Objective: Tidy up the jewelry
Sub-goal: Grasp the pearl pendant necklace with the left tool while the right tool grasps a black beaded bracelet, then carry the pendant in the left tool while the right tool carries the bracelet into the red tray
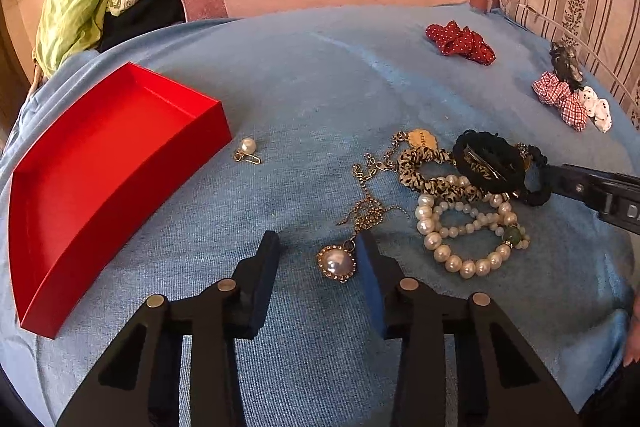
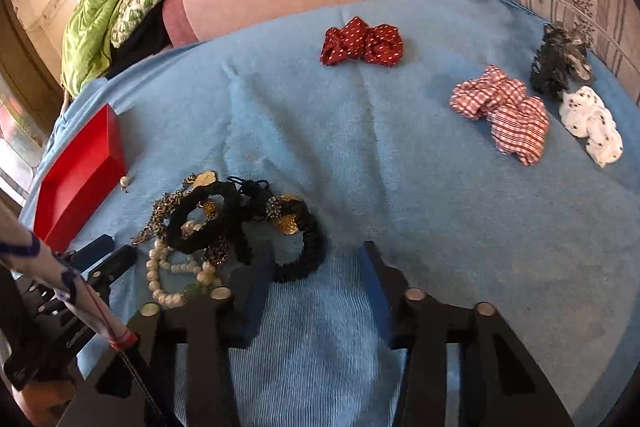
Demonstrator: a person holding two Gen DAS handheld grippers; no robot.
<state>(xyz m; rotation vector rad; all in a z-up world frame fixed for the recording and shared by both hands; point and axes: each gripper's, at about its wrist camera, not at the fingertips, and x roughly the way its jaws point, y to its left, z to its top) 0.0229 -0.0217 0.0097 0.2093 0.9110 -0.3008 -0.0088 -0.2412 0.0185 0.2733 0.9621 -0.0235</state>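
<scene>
At the far left of the blue blanket (image 1: 312, 99) covering the bed lies the red box (image 1: 100, 187), an open shallow tray with nothing in it. Just beside its right corner sits a single pearl earring (image 1: 248, 149), apart from the box wall. Further right, the left gripper (image 1: 318, 247) hangs low over the blanket with its jaws at a narrow gap; the pearl pendant (image 1: 336, 263) on its gold chain (image 1: 368, 187) lies between the fingertips, close against the right one, though whether that pad touches it cannot be told. Next comes the tangled heap: pearl bracelets (image 1: 468, 243), a leopard-print scrunchie (image 1: 432, 171) and black scrunchies (image 1: 496, 163). The right gripper (image 2: 316, 259) stands over the heap's right edge, jaws partly apart, one black scrunchie's loop lying against its left finger, not clamped. Well apart at the right rest a red dotted scrunchie (image 2: 362, 43), a checked scrunchie (image 2: 504, 111), a white one (image 2: 592, 125) and a dark hair clip (image 2: 558, 67).
</scene>
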